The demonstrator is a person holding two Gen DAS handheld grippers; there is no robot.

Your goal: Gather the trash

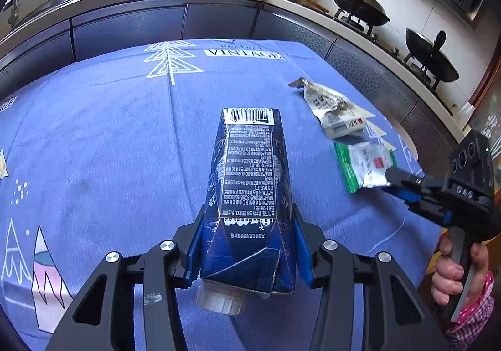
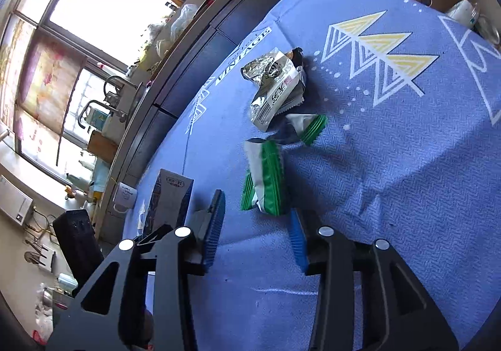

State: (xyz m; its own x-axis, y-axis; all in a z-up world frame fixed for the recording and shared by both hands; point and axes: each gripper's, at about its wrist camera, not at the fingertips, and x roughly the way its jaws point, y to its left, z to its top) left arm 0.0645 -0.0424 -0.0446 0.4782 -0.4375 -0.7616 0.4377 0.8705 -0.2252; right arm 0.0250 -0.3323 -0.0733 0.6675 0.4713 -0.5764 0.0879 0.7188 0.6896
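Clamped between the blue pads of the left gripper (image 1: 249, 244) is a dark blue drink carton (image 1: 249, 194), its grey screw cap toward the camera and its barcode end pointing at the far edge of the table (image 1: 94, 131), which wears a blue printed cloth. Toward the right edge lie a silver snack wrapper (image 1: 332, 106) and a green-and-white wrapper (image 1: 363, 166); the right gripper (image 1: 394, 180) reaches in at the latter, held by a hand (image 1: 457, 272). Two woks sit on the stove beyond.

From the right wrist, the right gripper (image 2: 256, 225) is spread, its fingers flanking the near end of the green-and-white wrapper (image 2: 266, 182). Just past it lies the silver wrapper (image 2: 275, 85). The carton (image 2: 170, 200) stands left, near the table edge.
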